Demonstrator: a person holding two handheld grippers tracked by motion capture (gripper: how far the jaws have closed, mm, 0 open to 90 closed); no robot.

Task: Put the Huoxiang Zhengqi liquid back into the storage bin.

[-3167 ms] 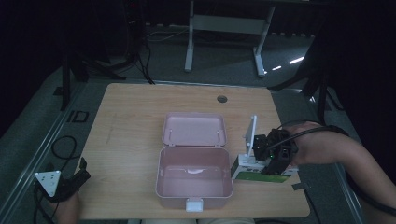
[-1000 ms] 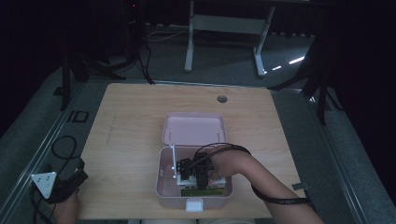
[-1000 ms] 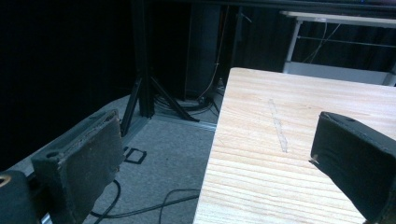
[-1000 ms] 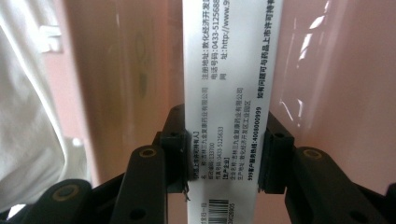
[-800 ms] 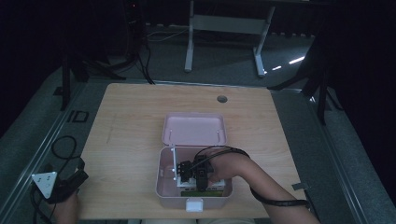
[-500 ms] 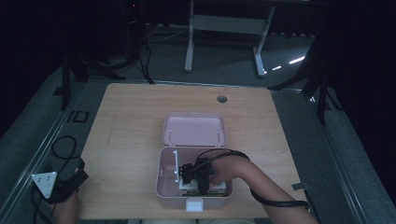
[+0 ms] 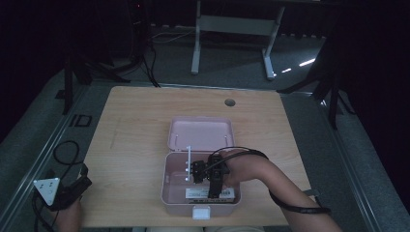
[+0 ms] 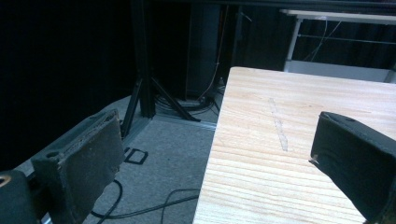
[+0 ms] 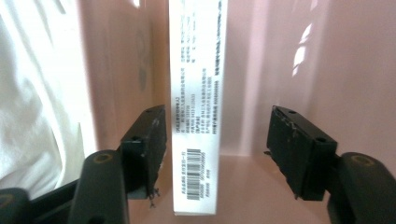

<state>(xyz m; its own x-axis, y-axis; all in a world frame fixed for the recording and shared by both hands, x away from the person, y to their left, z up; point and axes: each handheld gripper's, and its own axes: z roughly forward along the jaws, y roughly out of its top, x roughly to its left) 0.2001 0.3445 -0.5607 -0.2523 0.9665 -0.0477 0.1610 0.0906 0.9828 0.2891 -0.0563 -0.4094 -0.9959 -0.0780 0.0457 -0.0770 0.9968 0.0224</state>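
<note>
An open pink box [image 7: 167, 186] sits on the wooden table [image 7: 135, 125], its lid [image 7: 200, 133] folded back. A white carton [image 7: 212, 194] with a barcode lies along the box's front wall. My right gripper [image 7: 212, 186] reaches down into the box. Its jaws have just been opening and now stand apart on either side of the white carton [image 9: 198, 116], with neither pad pressing on it, so the right gripper [image 9: 217, 119] is open. My left gripper [image 7: 80, 186] rests off the table's front left corner. In its own view the left gripper [image 8: 219, 130] is open and holds nothing.
A round cable hole [image 7: 230, 102] sits near the table's far edge. The table's left edge [image 8: 212, 140] drops to a grey floor with cables [image 7: 63, 150]. A desk frame [image 7: 232, 29] stands behind. White cloth [image 9: 32, 93] shows beyond the box wall.
The right gripper carried the carton from the table right of the box into the box. It set the carton down at the front, its jaws opened, and the hand rose slightly. The left gripper stayed put.
</note>
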